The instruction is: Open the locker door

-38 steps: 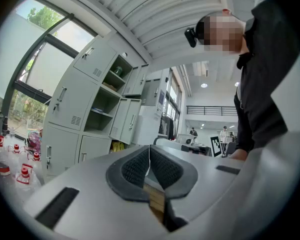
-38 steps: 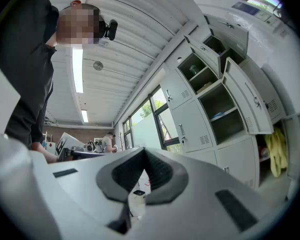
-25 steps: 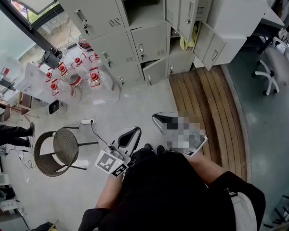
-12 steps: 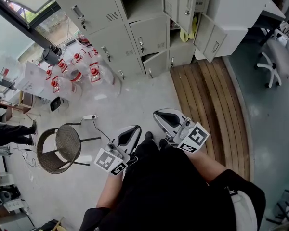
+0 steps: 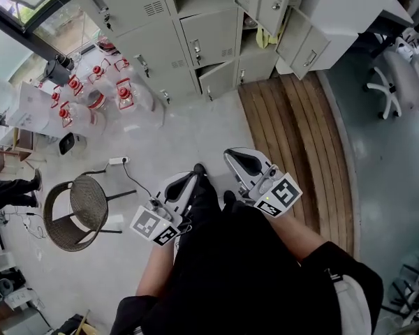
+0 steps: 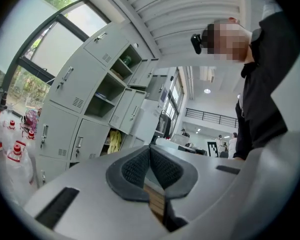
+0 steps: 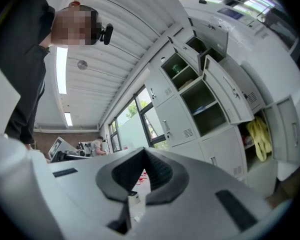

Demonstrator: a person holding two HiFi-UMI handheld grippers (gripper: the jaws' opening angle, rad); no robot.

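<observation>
Grey lockers point(image 5: 195, 40) stand far ahead, several doors ajar. Water jugs point(image 5: 122, 93) sit far left, a wicker chair point(image 5: 77, 211) near left. Left gripper point(image 5: 187, 185) and right gripper point(image 5: 239, 160) are clenched on nothing, well apart from the lockers.

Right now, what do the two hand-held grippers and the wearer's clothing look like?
The left hand-held gripper and right hand-held gripper are smooth light-grey plastic shells with dark ribbed pads. Each carries a white cube with black square markers. The person wears a black top.
</observation>
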